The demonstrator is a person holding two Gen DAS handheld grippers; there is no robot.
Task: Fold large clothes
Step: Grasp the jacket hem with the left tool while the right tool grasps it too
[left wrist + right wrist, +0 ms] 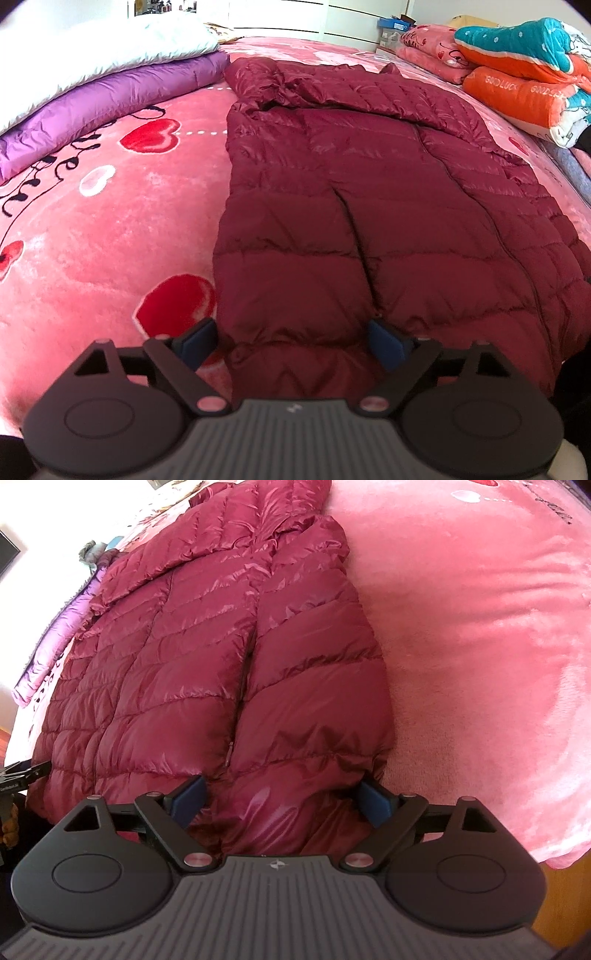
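Here the maroon down jacket [369, 206] lies flat along the pink bed [110, 229], hem nearest and hood far, seemingly spread out ready for folding. The left gripper [291, 341] and right gripper [282, 797] each straddle a near hem corner with jaws wide, pads not yet pinching, likely poised to lift the hem together.

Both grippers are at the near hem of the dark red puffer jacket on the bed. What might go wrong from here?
1. The jacket is shiny and puffy, so the hem may slip from the wide-apart fingers of the left gripper.
2. The right gripper straddles a thick bunch of hem and may catch only one layer.
3. The folded sleeve may fall open when lifted.
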